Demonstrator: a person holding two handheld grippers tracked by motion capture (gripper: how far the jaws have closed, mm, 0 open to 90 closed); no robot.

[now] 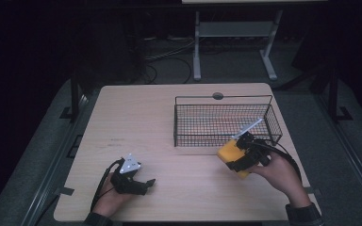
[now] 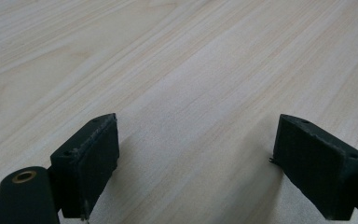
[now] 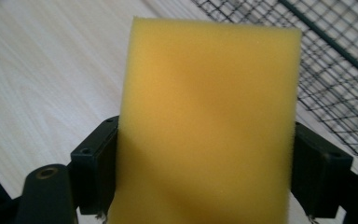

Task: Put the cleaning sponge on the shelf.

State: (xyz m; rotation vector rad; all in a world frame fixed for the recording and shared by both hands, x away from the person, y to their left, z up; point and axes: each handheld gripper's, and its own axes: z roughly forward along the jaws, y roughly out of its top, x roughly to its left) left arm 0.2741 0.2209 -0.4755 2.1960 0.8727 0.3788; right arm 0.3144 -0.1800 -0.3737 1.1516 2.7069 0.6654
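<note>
Right gripper (image 3: pixel 205 177): clenched on yellow sponge (image 3: pixel 209 121), wire basket (image 3: pixel 335 70) just beyond. Left gripper (image 2: pixel 196 163): released, jaws apart over table (image 2: pixel 191 70).

Left tool (image 1: pixel 141 182) gapes; right tool (image 1: pixel 238 157) seemingly clamped shut.

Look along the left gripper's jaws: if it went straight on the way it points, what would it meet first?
Probably the bare table. The left gripper stands open with nothing between its jaws, angled down at the wood close ahead; how soon it would touch is hard to judge.
</note>
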